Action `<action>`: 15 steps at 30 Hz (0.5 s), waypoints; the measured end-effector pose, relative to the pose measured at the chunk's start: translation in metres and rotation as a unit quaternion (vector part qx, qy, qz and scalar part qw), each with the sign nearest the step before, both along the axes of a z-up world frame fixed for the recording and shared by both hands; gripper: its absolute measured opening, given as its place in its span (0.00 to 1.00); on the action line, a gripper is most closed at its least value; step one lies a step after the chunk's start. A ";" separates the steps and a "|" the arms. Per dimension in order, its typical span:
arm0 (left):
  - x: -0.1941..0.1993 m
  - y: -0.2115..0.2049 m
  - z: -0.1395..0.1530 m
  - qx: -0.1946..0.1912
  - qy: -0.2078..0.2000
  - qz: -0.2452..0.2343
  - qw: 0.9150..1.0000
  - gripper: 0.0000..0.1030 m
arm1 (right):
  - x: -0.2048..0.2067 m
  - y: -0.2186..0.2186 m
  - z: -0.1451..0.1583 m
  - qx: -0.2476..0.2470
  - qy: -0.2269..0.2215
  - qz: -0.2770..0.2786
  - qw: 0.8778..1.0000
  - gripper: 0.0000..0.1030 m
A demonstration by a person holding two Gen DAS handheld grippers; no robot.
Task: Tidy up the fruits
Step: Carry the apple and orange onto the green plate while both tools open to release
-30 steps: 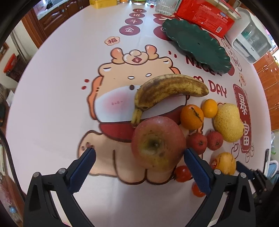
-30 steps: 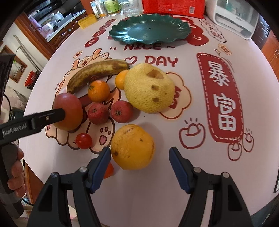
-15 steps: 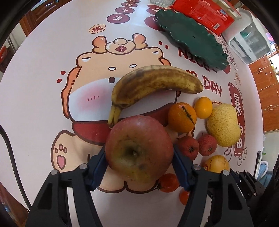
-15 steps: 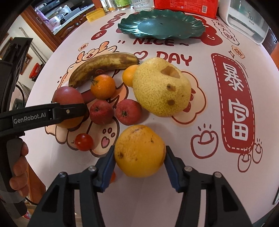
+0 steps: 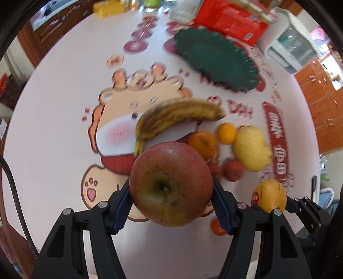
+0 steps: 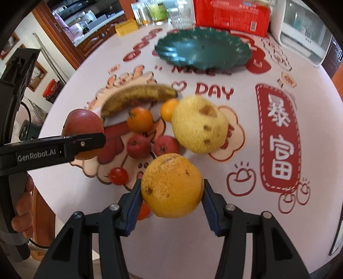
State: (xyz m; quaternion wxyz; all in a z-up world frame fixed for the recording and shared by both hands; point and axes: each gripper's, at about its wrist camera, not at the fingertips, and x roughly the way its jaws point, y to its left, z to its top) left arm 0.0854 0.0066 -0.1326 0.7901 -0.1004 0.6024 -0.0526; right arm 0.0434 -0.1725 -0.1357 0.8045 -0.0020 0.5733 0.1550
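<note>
- While the left gripper (image 5: 171, 200) clamps the red apple (image 5: 171, 184) on its round sides, it could squirt free.
- The right gripper (image 6: 171, 200), closed on the orange (image 6: 172, 185), risks dropping it short of the green plate (image 6: 202, 51) at upper centre.

— What sort of place is this?
— A home kitchen: wooden cabinets (image 6: 85, 40) line the wall, jars and glasses (image 6: 163, 12) stand at the back.
— And the surface?
— A cartoon-printed tablecloth (image 6: 278, 133), a white countertop appliance (image 6: 300, 30), a green plate (image 6: 203, 51).
</note>
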 end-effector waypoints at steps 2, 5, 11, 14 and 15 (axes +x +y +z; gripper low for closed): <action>0.004 -0.006 0.020 0.002 -0.021 -0.015 1.000 0.64 | 0.003 -0.003 0.015 0.008 -0.014 -0.003 1.000 0.51; 0.018 -0.013 0.047 0.014 -0.051 -0.041 0.998 0.64 | 0.014 -0.008 0.041 0.016 -0.043 -0.005 0.999 0.51; 0.062 -0.017 0.088 0.014 -0.090 -0.076 0.993 0.64 | 0.055 -0.019 0.083 0.003 -0.103 -0.003 0.995 0.51; 0.093 -0.024 0.103 0.034 -0.120 -0.087 0.988 0.64 | 0.086 -0.025 0.094 -0.007 -0.127 -0.006 0.992 0.51; 0.101 -0.026 0.103 0.038 -0.125 -0.089 0.987 0.64 | 0.097 -0.027 0.095 -0.010 -0.134 -0.007 0.991 0.51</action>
